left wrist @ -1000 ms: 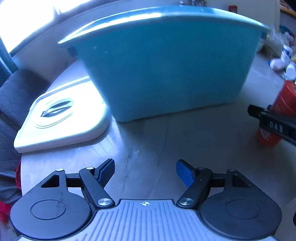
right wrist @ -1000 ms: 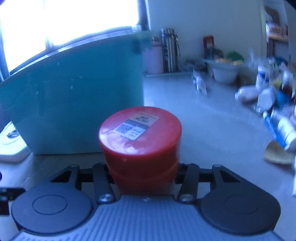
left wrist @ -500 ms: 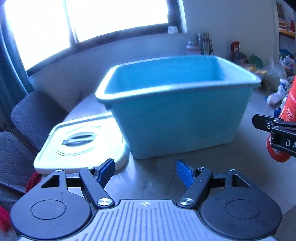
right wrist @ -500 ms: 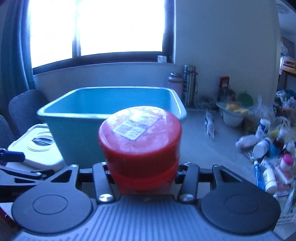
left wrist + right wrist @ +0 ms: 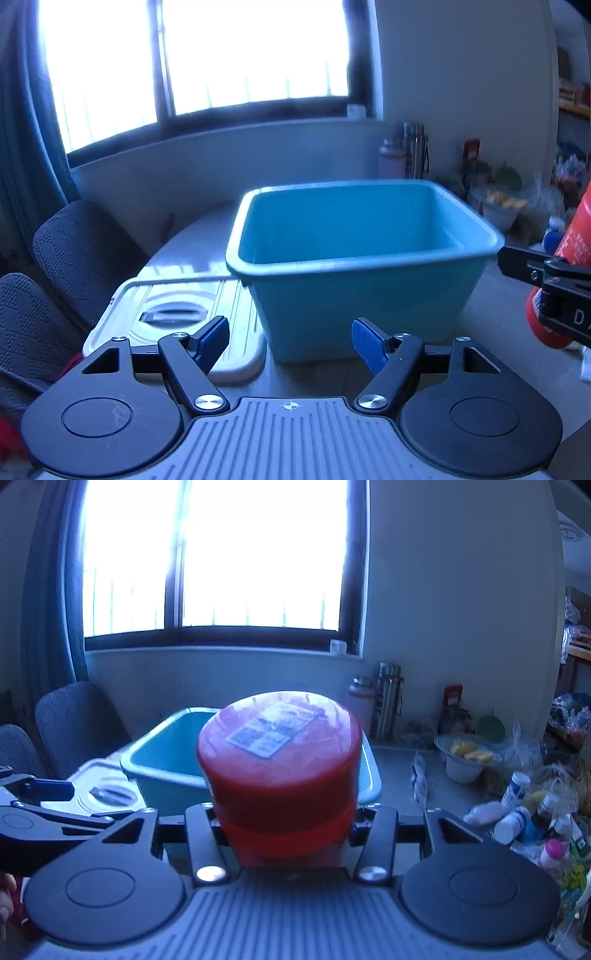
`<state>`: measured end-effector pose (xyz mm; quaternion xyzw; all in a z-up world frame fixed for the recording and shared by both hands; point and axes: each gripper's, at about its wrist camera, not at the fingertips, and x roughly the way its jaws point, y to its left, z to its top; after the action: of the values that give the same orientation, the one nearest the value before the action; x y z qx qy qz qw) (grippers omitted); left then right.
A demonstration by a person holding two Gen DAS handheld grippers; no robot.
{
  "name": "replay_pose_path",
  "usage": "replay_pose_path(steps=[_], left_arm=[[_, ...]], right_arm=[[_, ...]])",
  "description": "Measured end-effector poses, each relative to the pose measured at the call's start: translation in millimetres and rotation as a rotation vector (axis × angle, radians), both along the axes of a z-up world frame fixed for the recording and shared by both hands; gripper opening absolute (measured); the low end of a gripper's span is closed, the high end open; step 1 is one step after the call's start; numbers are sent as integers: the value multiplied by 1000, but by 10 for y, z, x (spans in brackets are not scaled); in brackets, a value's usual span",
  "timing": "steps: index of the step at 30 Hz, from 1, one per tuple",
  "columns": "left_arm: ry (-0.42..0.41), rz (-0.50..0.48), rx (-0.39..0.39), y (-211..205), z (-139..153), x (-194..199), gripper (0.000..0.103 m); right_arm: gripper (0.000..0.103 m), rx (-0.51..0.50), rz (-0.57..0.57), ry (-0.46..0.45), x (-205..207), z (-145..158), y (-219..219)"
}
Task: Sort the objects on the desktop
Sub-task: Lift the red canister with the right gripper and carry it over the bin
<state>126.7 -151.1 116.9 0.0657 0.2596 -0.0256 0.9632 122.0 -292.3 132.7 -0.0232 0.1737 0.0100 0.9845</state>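
A red jar [image 5: 279, 764] with a square label on its lid fills the middle of the right wrist view; my right gripper [image 5: 282, 827] is shut on its body, pads hidden behind it. The same red jar [image 5: 576, 236] shows at the right edge of the left wrist view, clamped in the right gripper [image 5: 546, 280]. The teal bin [image 5: 354, 266] stands open and looks bare inside, just beyond my left gripper [image 5: 290, 343], which is open with nothing between its blue pads. The teal bin [image 5: 162, 764] sits behind the jar, below its height.
A white lid [image 5: 173, 321] lies flat left of the bin. Dark chairs [image 5: 74, 251] stand at the table's left edge. Several bottles and bags [image 5: 524, 812] crowd the right side; flasks [image 5: 388, 698] stand by the wall under the window.
Both grippers have risen, the right one carrying the red jar. The bin's inside came into view and now sits lower in both views. Neither gripper changed its opening.
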Motion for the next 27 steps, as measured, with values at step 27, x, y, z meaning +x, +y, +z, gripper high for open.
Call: replay_pose_path(steps=[27], left_arm=[[-39,133,-25,35,428,1027,76]], right_arm=[[50,19,86,44,1486,61,-28]])
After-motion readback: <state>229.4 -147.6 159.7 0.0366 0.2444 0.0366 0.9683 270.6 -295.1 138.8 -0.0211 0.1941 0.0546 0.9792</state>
